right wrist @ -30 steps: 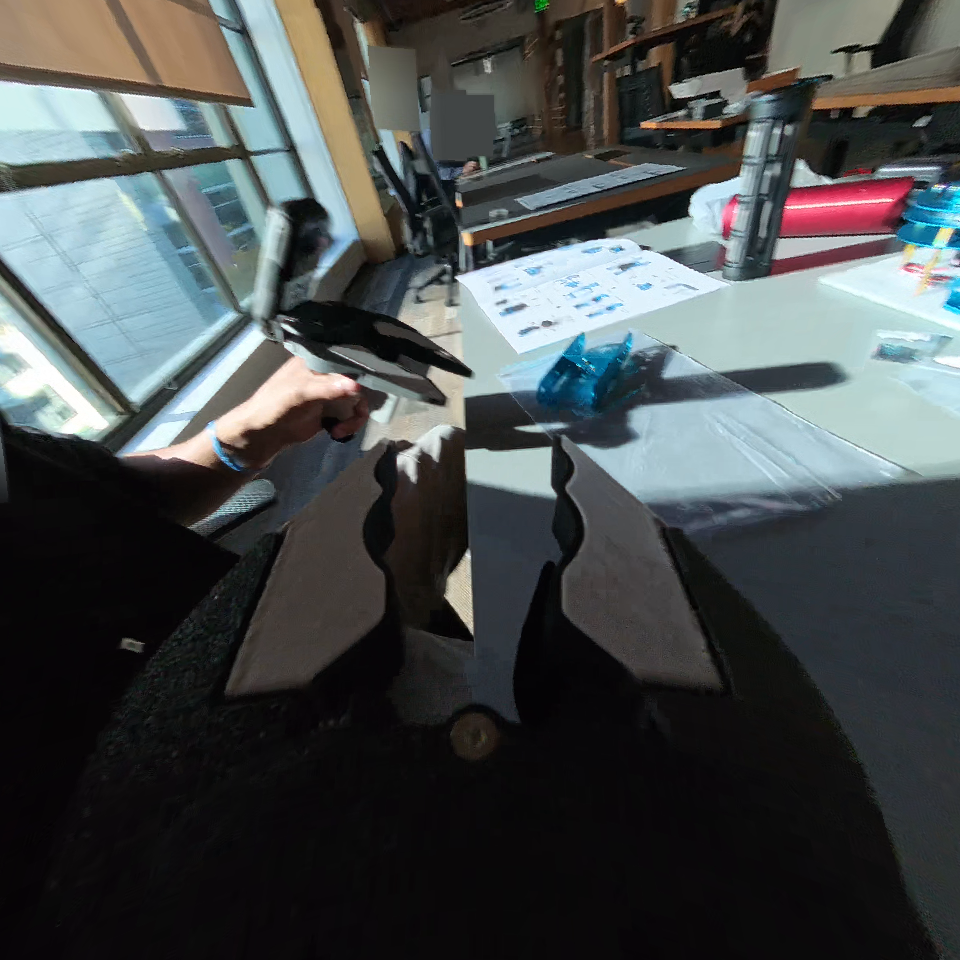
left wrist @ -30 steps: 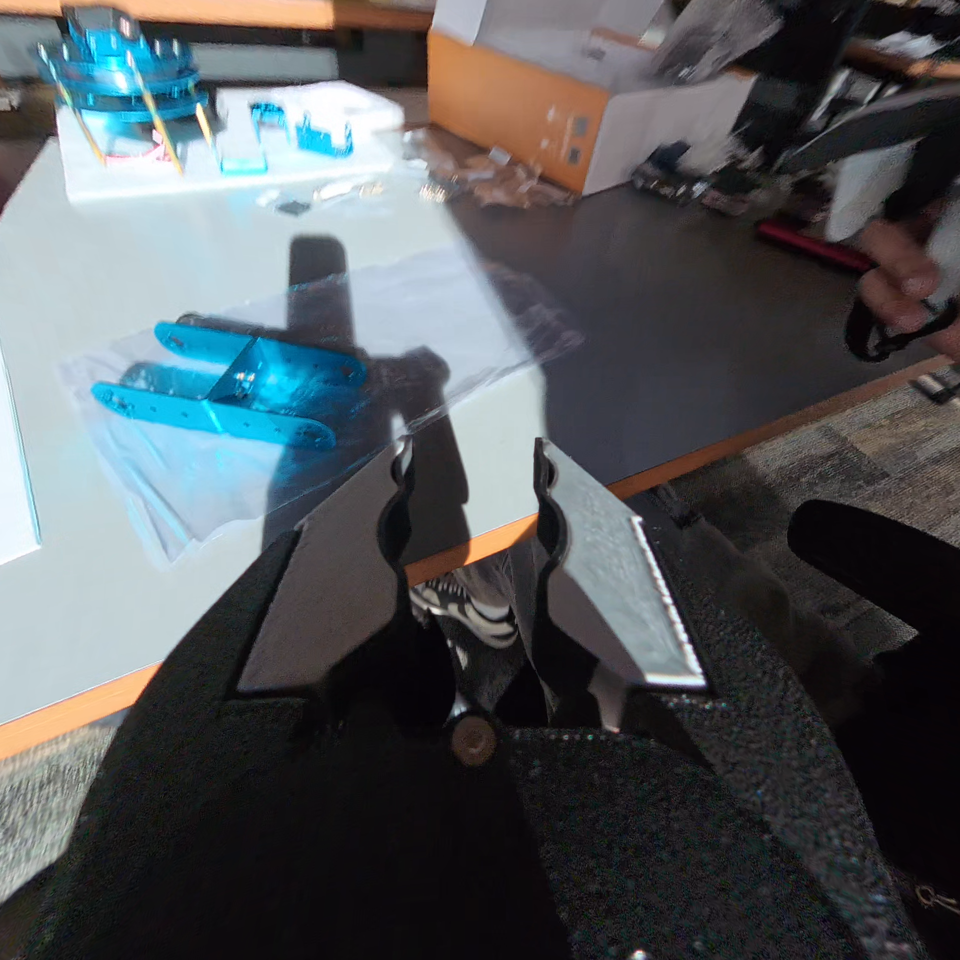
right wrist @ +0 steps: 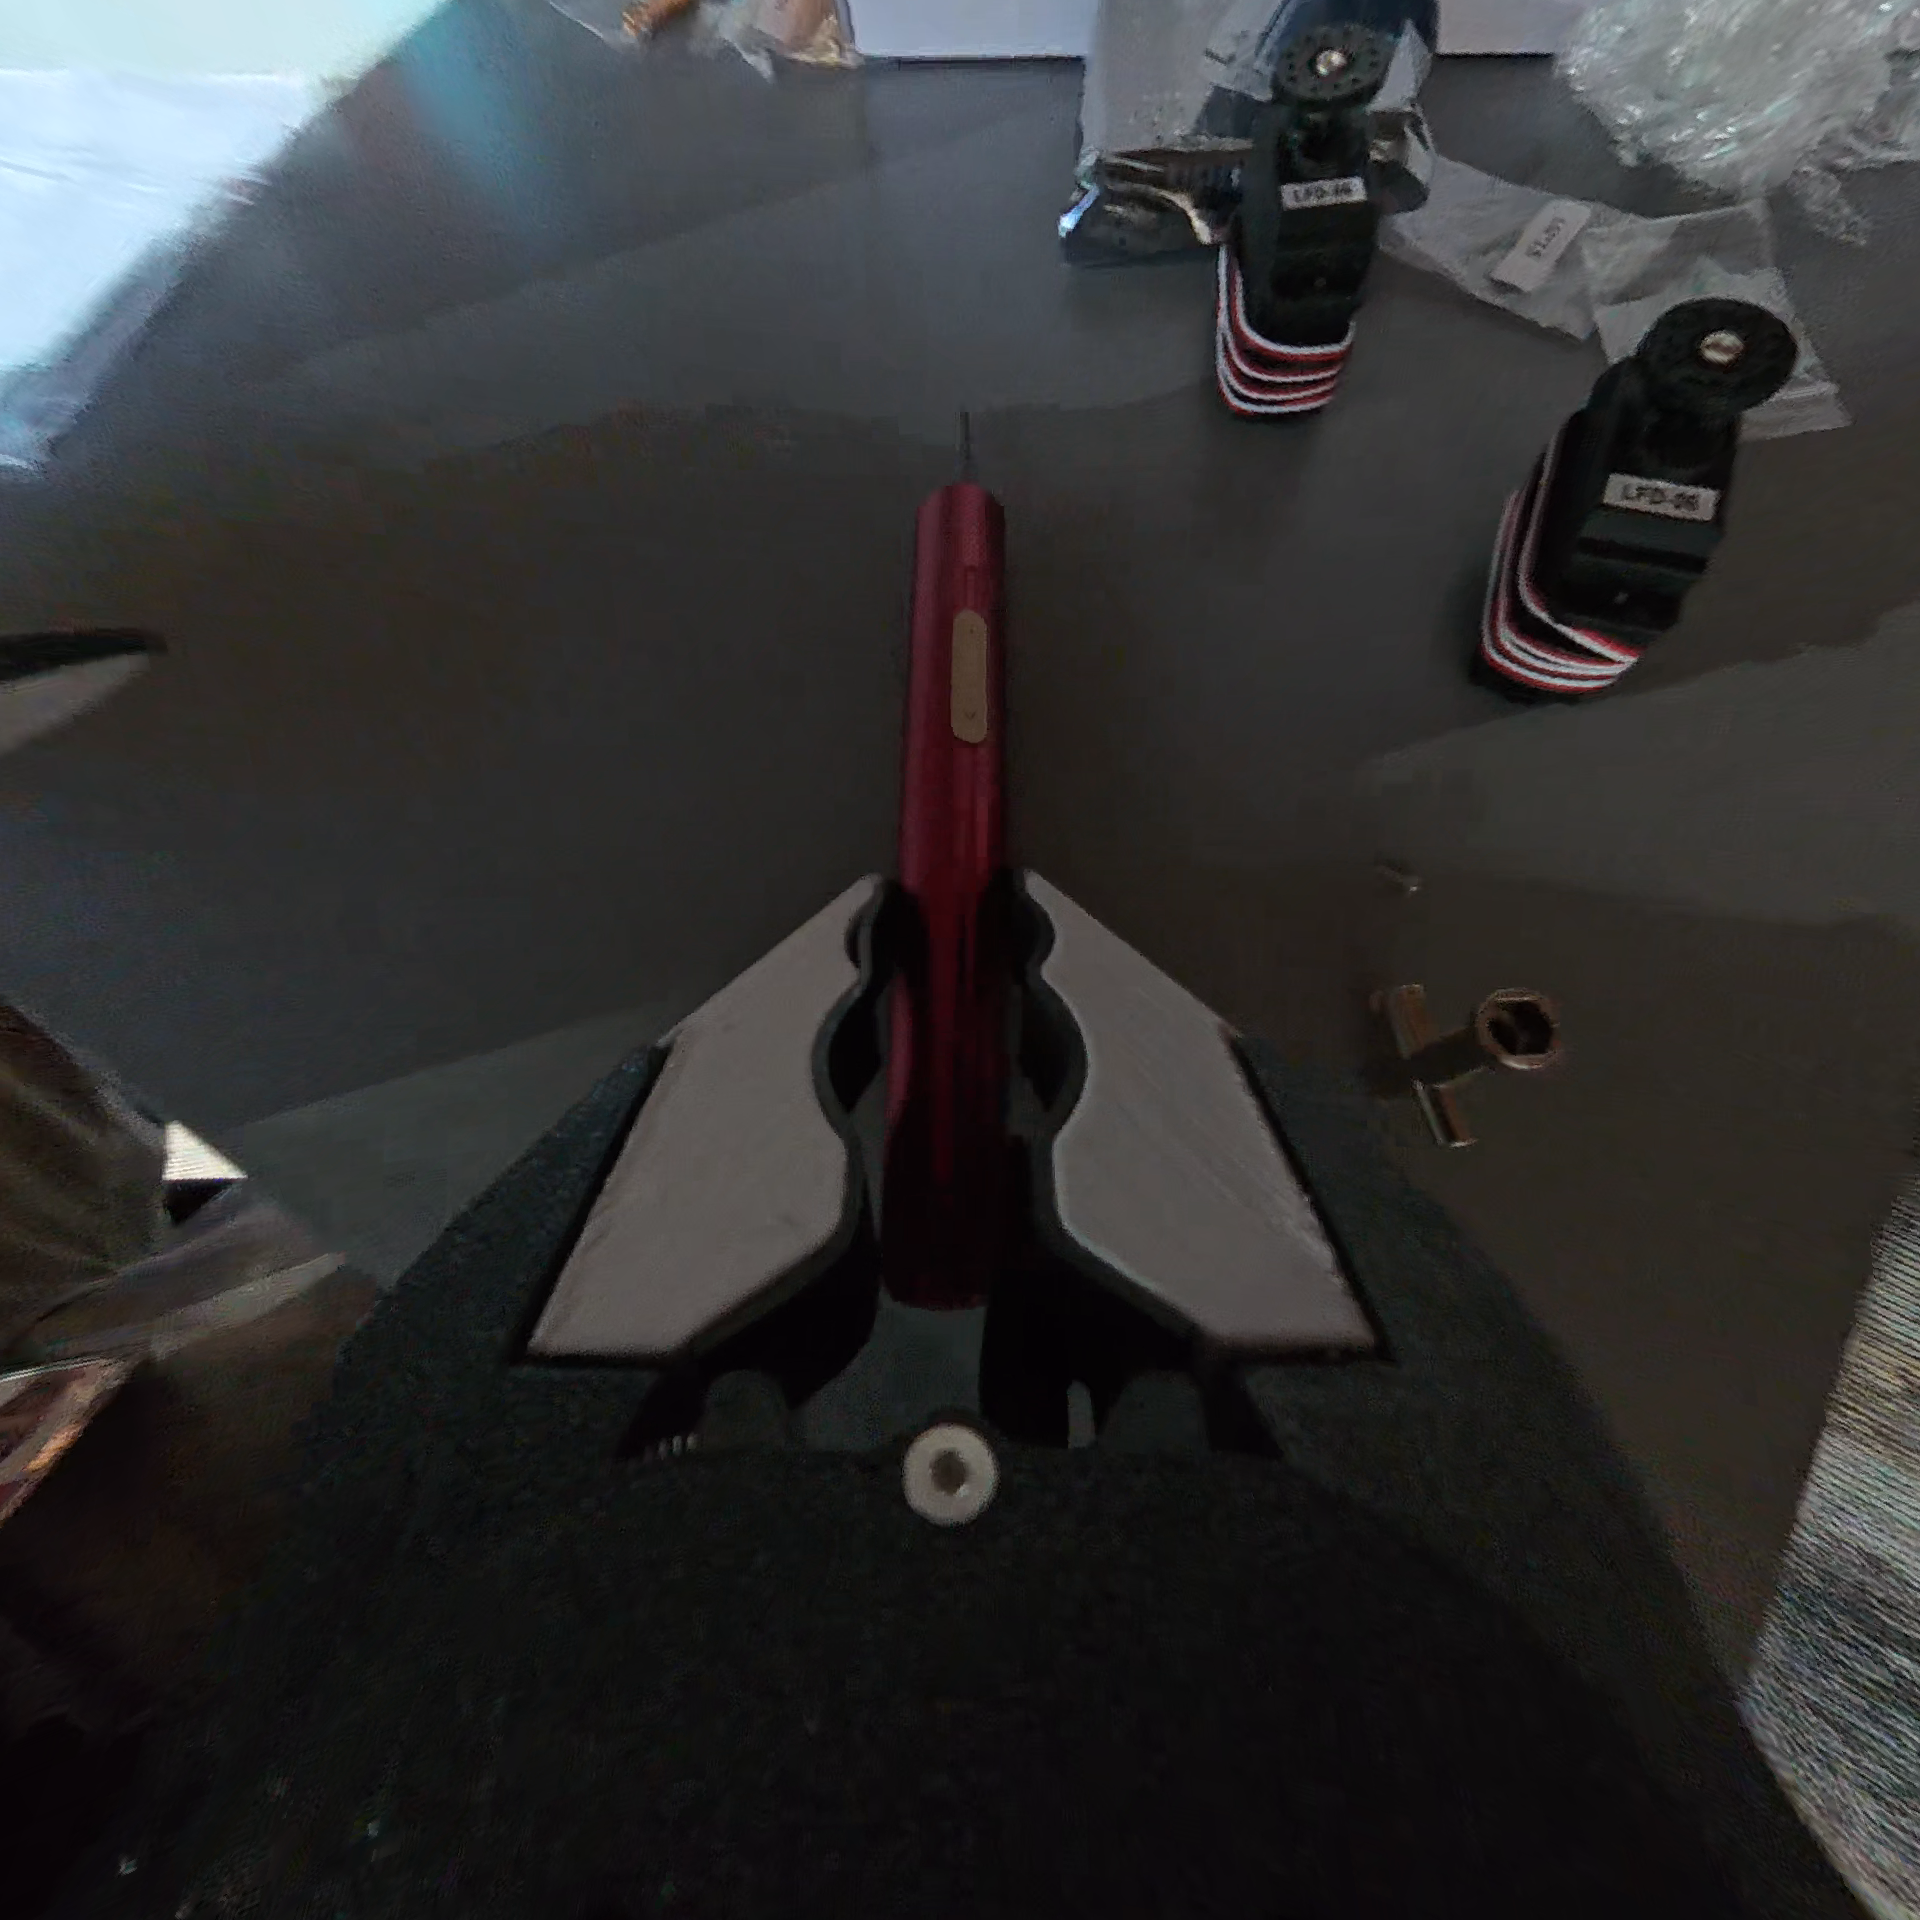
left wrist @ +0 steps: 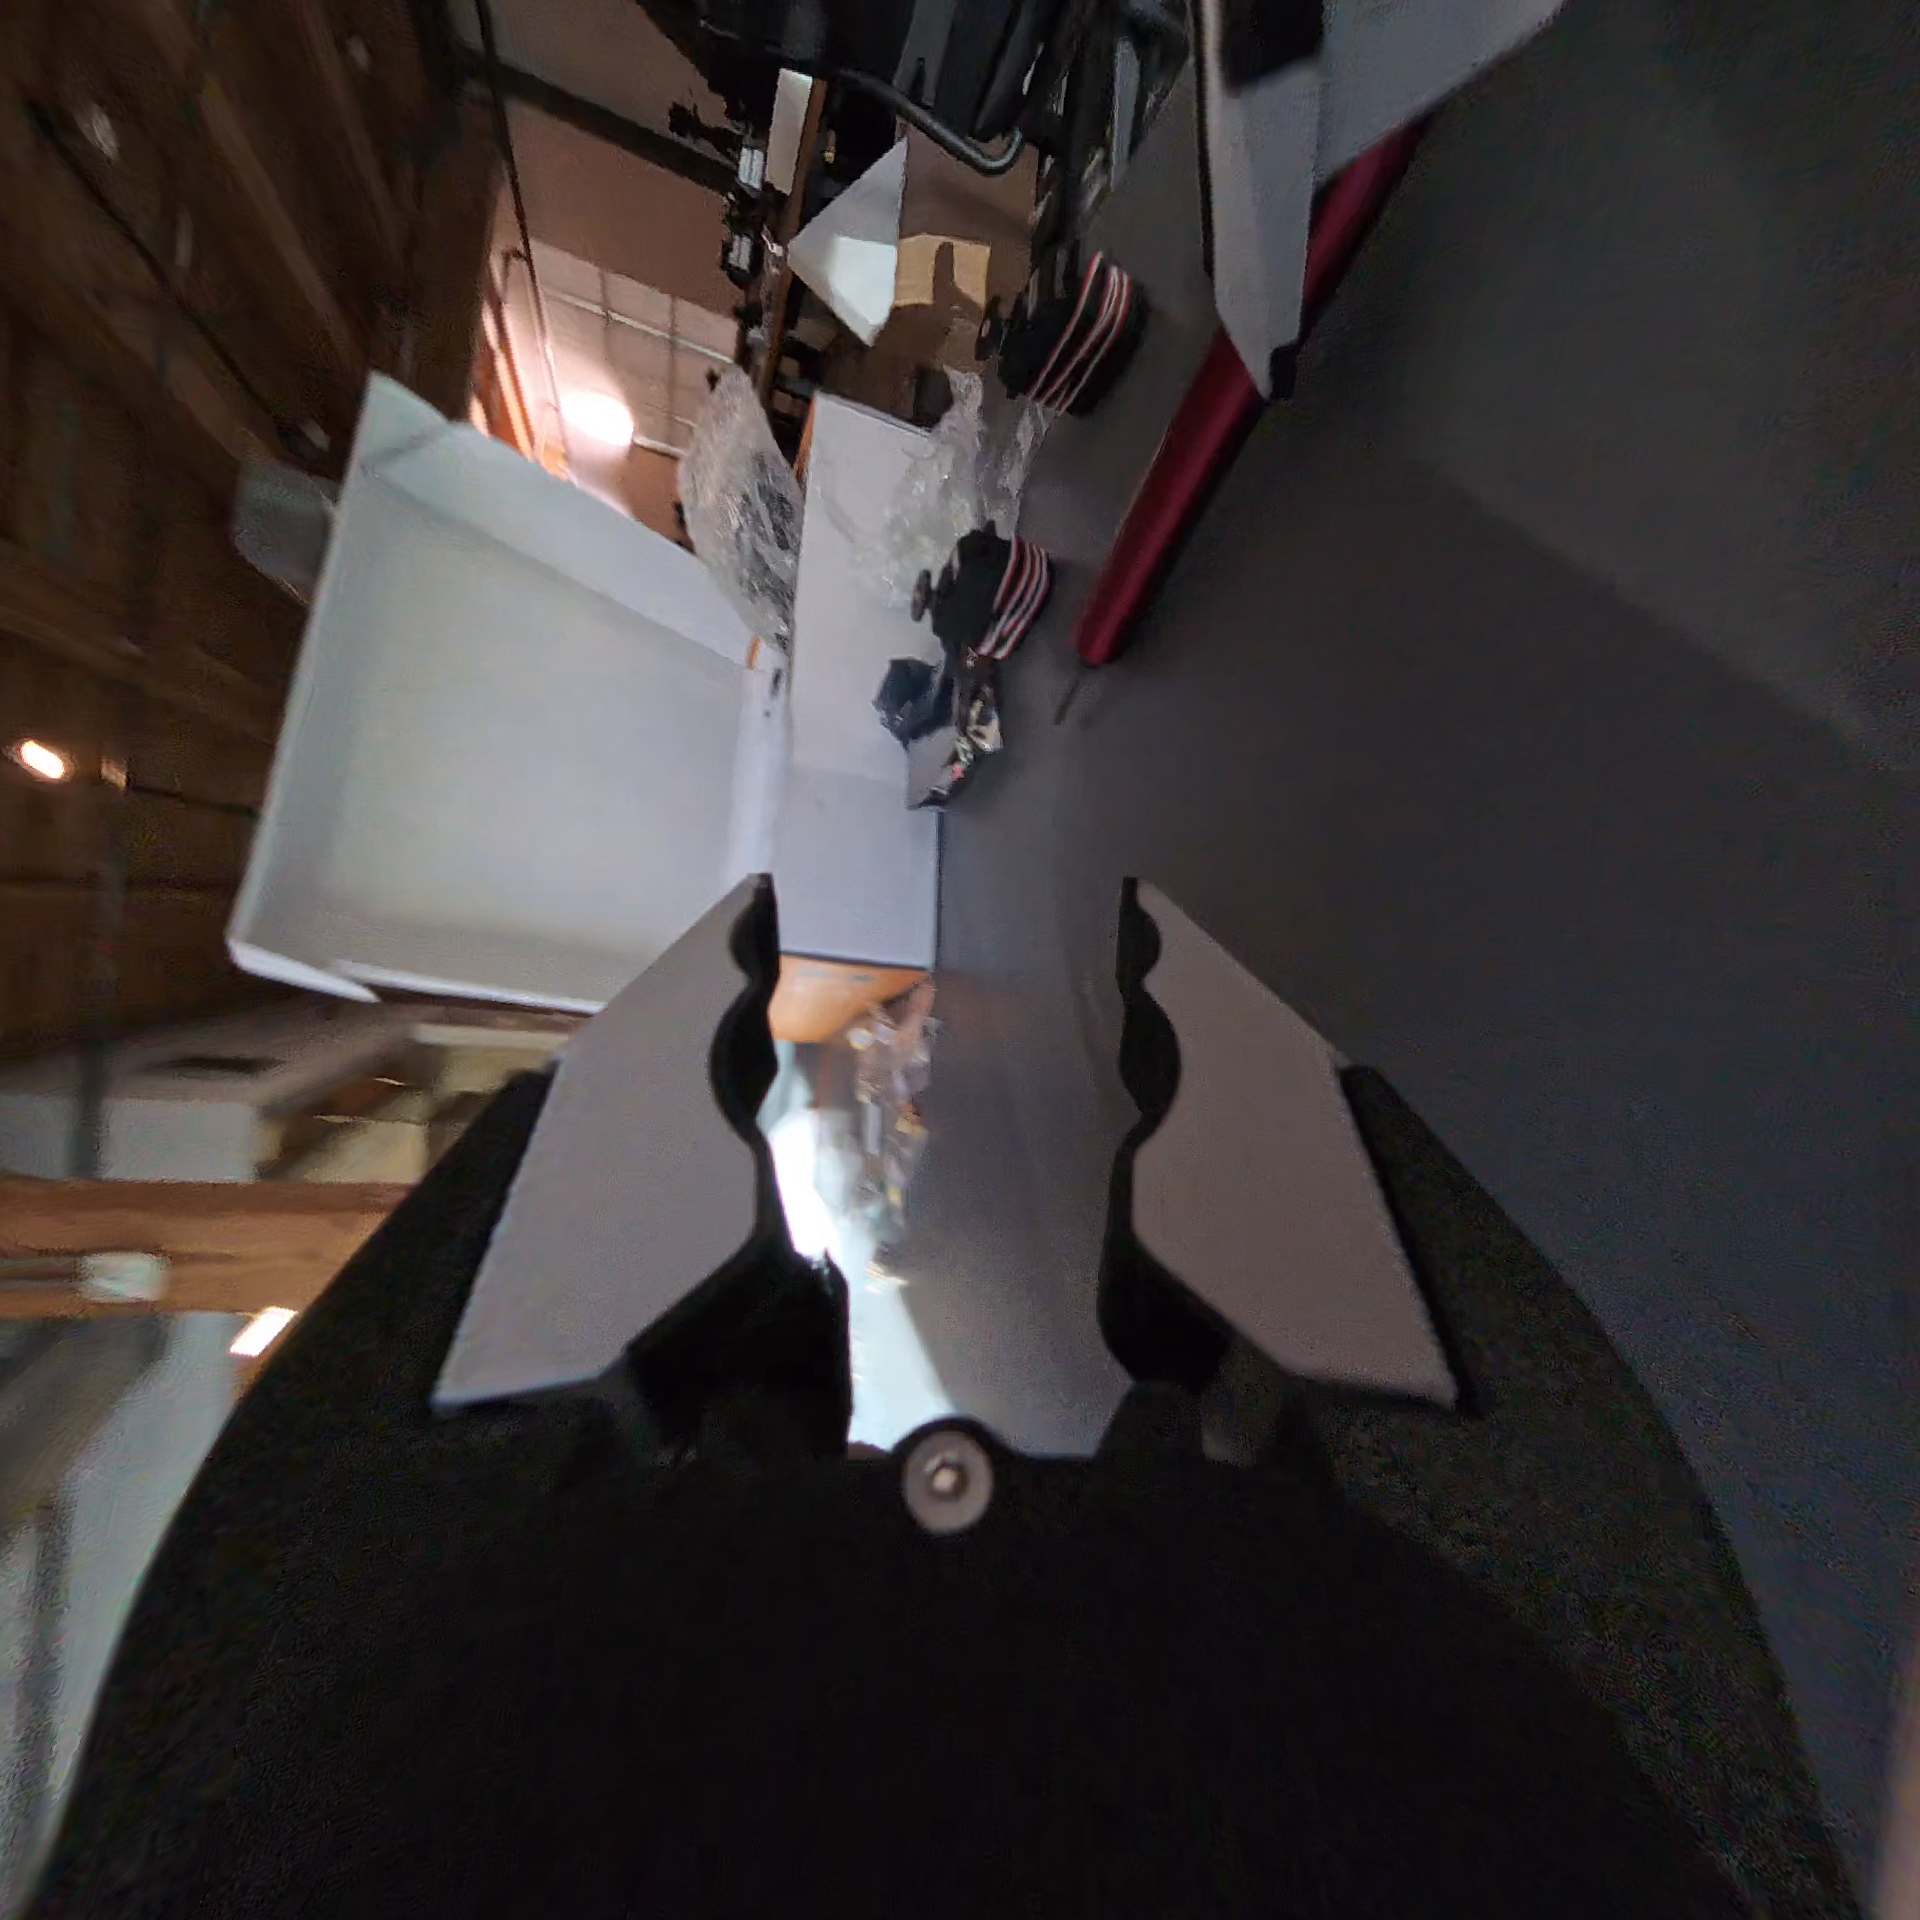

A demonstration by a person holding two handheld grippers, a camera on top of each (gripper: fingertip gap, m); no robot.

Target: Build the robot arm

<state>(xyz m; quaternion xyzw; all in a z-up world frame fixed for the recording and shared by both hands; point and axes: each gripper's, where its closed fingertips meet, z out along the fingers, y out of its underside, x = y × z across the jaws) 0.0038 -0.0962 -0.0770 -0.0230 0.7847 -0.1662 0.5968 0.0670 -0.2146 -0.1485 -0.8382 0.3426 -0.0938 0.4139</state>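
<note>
Red pen-shaped screwdriver [right wrist: 951, 790]: clenched in the right gripper [right wrist: 951, 914], rear half between the jaws, thin bit pointing to the far side over the dark table [right wrist: 520, 623]. Two black servos with striped leads [right wrist: 1294, 281] [right wrist: 1616, 520] stand far right; small brass fittings [right wrist: 1455, 1049] lie near right, apart from the tool. Left gripper [left wrist: 945, 914] released, holding nothing, rolled sideways, facing a white open box [left wrist: 499, 748]. Judged risk: smooth round barrel held only at the rear, so it could pivot or slip in the notches if the tip is pressed
</note>
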